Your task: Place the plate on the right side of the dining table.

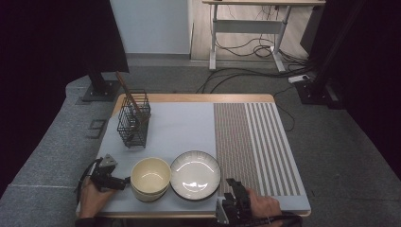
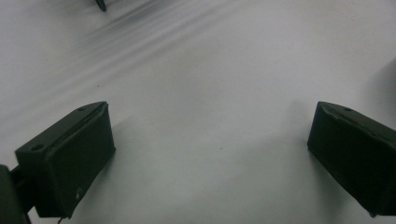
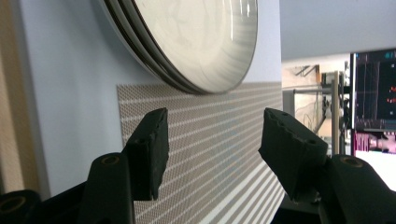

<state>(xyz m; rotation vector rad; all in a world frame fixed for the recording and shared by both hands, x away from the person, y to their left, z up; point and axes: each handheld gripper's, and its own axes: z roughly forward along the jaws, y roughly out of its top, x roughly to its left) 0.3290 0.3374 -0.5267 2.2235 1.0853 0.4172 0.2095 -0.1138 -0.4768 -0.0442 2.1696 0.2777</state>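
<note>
Plate (image 1: 195, 174) at near middle of table (image 1: 198, 98), just right of bowl (image 1: 150, 178). Right gripper (image 1: 234, 185) just right of plate rim, near edge, jaws parted, nothing between. Left gripper (image 1: 124, 182) just left of bowl, jaws wide apart, empty.

The plate (image 1: 195, 174) is round and shallow, pale grey-white with a dark rim and a glossy glaze that catches the light. It lies flat and face up near the table's front edge, on the plain light mat, its right rim reaching the edge of the striped woven part. In the right gripper view its edge (image 3: 187, 51) shows as stacked dark-rimmed layers.

The bowl (image 1: 150, 178) is cream-coloured, deep and empty, standing upright just left of the plate, the two rims nearly touching.
</note>
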